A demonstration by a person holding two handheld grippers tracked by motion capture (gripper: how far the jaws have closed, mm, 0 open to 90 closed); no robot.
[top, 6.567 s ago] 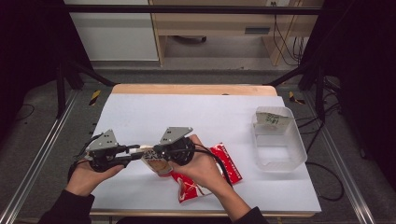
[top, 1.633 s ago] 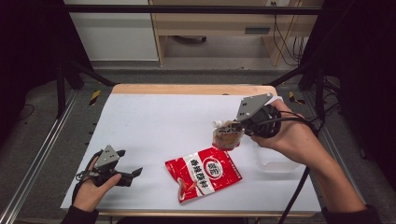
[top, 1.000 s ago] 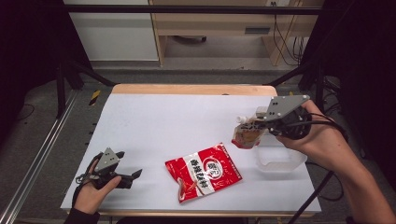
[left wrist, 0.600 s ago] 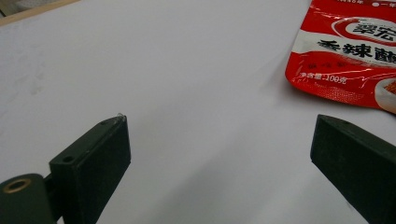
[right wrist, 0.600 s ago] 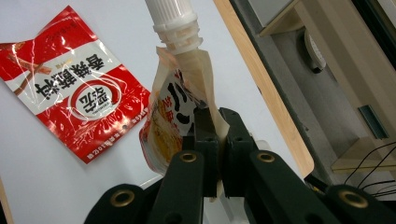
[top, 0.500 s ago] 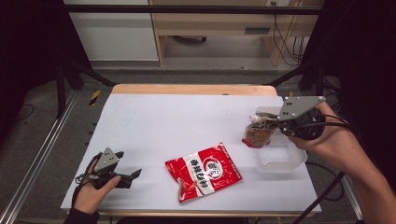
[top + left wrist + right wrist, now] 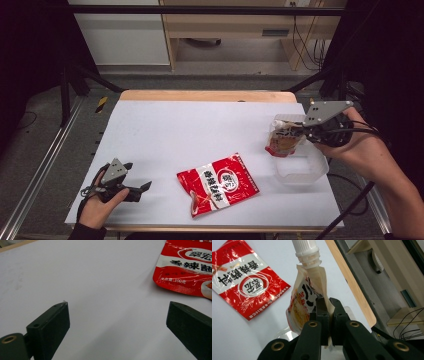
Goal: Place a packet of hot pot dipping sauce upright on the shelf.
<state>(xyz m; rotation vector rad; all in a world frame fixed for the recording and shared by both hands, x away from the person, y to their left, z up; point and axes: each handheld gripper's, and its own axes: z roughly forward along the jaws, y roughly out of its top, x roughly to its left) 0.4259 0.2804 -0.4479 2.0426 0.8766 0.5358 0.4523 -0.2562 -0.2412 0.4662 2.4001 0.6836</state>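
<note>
My right gripper (image 7: 301, 133) is shut on a spouted pouch (image 7: 283, 140) with a white screw cap, and holds it in the air over the near-left rim of a clear plastic tub (image 7: 300, 172) at the table's right edge. In the right gripper view the black jaws pinch the pouch (image 7: 308, 301) at its upper edge, cap pointing away. A red snack bag (image 7: 217, 182) lies flat at the front middle of the table. My left gripper (image 7: 142, 189) rests open on the front left corner; the red bag (image 7: 190, 270) lies beyond its fingers (image 7: 51, 327).
The white table top (image 7: 190, 125) has a wooden back edge (image 7: 205, 95). Dark frame rails run along both sides. A cable trails from the right gripper off the table's right side.
My right gripper has carried the pouch to the right, from left of the tub to over its rim. The left gripper and the red bag have stayed where they were.
</note>
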